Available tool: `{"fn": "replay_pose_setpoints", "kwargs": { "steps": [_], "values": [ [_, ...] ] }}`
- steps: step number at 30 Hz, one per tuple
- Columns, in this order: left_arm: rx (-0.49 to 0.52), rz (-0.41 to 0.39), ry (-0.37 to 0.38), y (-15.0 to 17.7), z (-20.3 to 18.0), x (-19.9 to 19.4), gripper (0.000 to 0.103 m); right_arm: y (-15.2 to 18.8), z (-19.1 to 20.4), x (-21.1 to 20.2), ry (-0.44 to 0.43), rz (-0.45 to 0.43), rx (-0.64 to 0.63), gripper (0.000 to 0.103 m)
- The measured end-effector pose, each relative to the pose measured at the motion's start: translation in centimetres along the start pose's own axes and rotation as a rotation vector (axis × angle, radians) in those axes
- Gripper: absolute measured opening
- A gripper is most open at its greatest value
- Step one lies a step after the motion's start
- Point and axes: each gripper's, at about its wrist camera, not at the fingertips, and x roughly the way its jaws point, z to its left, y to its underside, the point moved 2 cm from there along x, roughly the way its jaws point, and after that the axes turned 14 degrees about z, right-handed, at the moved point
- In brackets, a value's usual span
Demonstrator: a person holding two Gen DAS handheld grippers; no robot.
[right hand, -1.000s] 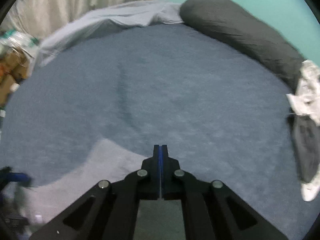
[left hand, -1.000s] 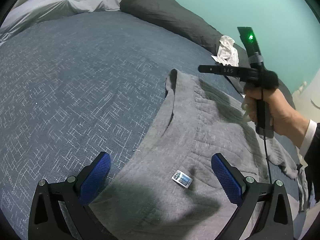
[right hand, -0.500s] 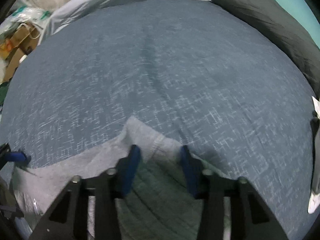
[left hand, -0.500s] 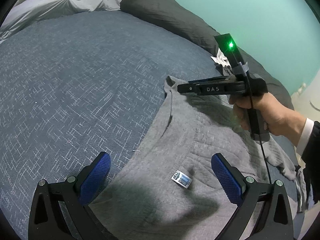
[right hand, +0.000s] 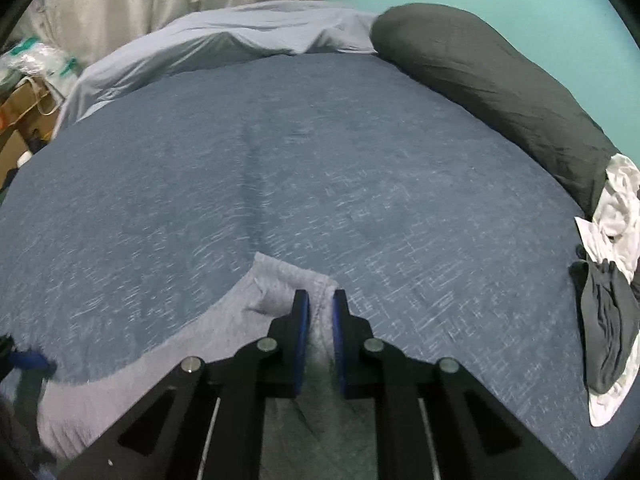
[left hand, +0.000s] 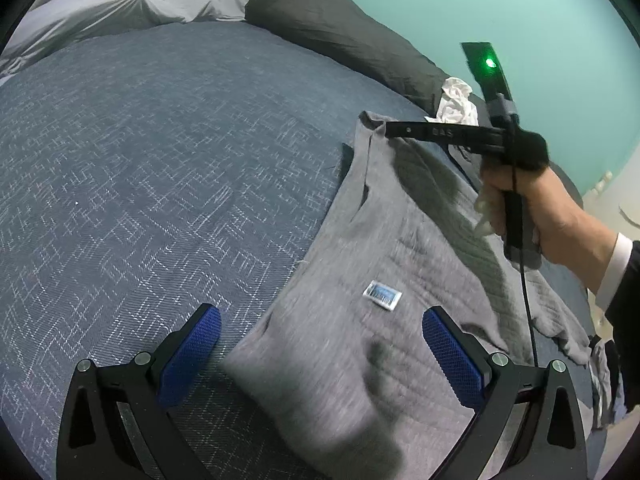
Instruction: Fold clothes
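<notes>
Blue patterned bed (left hand: 160, 160), grey garment (left hand: 360, 320), dark pillow (left hand: 340, 36), white cloth (left hand: 456, 100) on it

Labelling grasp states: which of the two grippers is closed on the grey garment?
The right gripper: jaws pinch the grey garment's far corner. The left gripper hangs wide open above it.

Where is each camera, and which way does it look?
Left wrist view: sits on the left gripper, looks across the blue bed at the grey garment; its open blue fingers, the right gripper and a hand show.
Right wrist view: sits on the right gripper, faces the dark pillow; its fingers pinch the garment's corner.
Both show the garment, bed and pillow.
</notes>
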Motion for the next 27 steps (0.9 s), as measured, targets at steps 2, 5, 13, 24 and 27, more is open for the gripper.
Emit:
{"fn": "replay_pose_setpoints", "kwargs": {
  "steps": [2,5,13,24,27],
  "values": [
    [-0.004,0.001,-0.002,0.0,0.1,0.1,0.103,0.3,0.2,0.3,0.01,0.015,0.014,0.011],
    [-0.009,0.004,-0.005,-0.1,0.3,0.1,0.103,0.4,0.5,2.8,-0.015,0.066,0.058,0.015],
    [-0.022,0.008,-0.012,-0.2,0.7,0.3,0.103,2.5,-3.7,-2.6,-0.027,-0.064,0.266,0.031],
    [0.022,-0.005,-0.022,0.4,-1.5,0.3,0.103,16.4,-9.3,-10.9,-0.082,-0.113,0.554,0.045],
    [0.05,-0.004,-0.021,0.9,-2.8,0.2,0.103,21.0,-10.4,-11.5,-0.07,-0.103,0.62,0.045]
  ]
}}
